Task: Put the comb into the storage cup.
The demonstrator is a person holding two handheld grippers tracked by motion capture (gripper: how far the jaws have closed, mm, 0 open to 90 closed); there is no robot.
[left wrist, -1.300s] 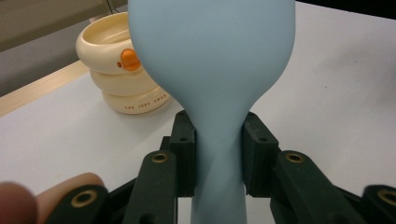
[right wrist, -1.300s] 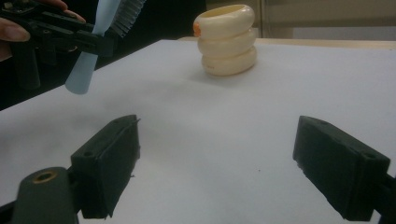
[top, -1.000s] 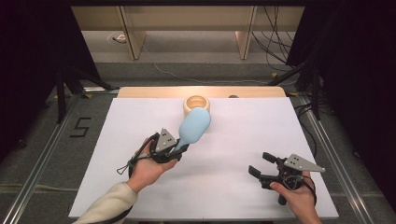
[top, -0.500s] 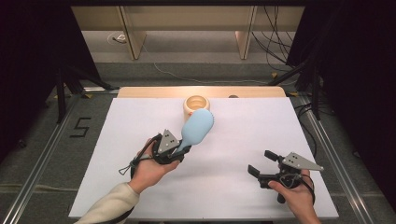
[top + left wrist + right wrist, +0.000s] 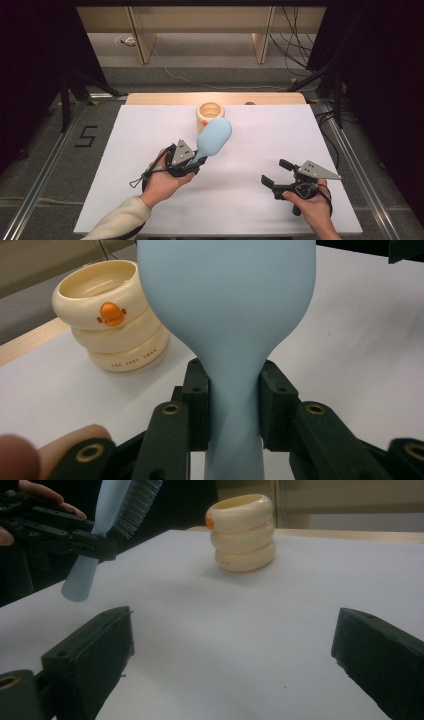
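Left gripper [image 5: 196,161] clamped on the neck of a pale blue brush [image 5: 214,137], held above the white table [image 5: 150,135], apparently clear of it, right gripper [image 5: 276,173] jaws just opened wide, nothing between them, cream ringed holder [image 5: 209,114] just beyond the brush head.

The brush [image 5: 227,315] at the top centre of the left gripper view looks like smooth matt light-blue plastic, with dark stiff bristles. The cream holder [image 5: 112,315] at its upper left is glossy plastic. The table [image 5: 150,150] has a matt white cover and a pale wooden edge.
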